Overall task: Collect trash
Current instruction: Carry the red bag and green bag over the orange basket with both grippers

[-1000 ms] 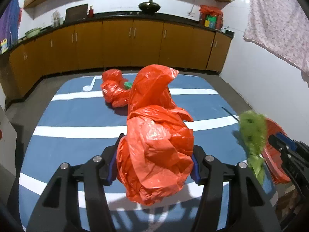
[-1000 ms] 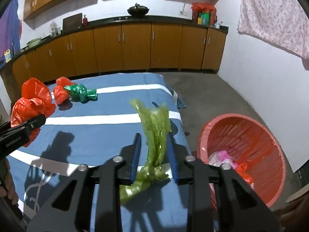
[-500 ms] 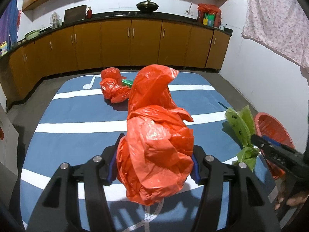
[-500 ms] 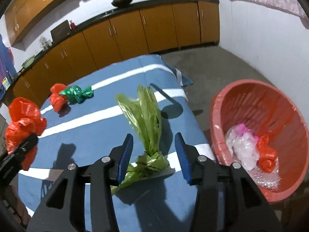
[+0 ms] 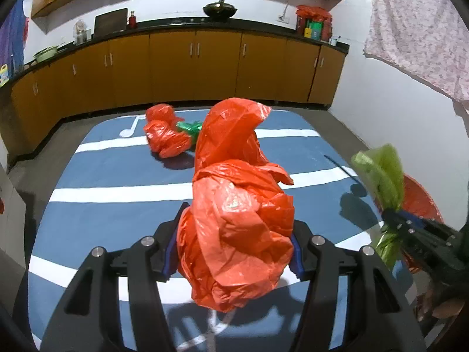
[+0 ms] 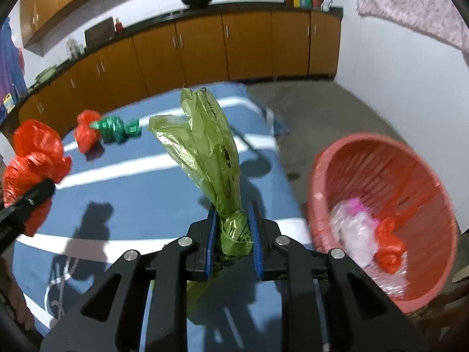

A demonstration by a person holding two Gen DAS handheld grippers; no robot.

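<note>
My left gripper (image 5: 234,246) is shut on a big crumpled orange plastic bag (image 5: 237,205) and holds it above the blue mat (image 5: 117,176); the same bag shows at the left of the right wrist view (image 6: 32,164). My right gripper (image 6: 233,234) is shut on the knot of a light green plastic bag (image 6: 205,146), lifted above the mat; it also shows in the left wrist view (image 5: 381,182). A red basket (image 6: 387,205) with pink, clear and orange trash stands on the floor to the right. Another orange bag (image 6: 86,132) and a dark green bag (image 6: 117,129) lie on the far mat.
The blue mat with white stripes covers the floor. Brown cabinets (image 5: 190,70) with a black counter run along the back wall. A white wall stands on the right, with a patterned cloth (image 5: 416,29) hanging from it. Bare concrete floor (image 6: 316,111) lies between mat and wall.
My right gripper was open around the green bag half a second ago; it has shut on the knot and lifted the bag. My left gripper keeps holding the orange bag.
</note>
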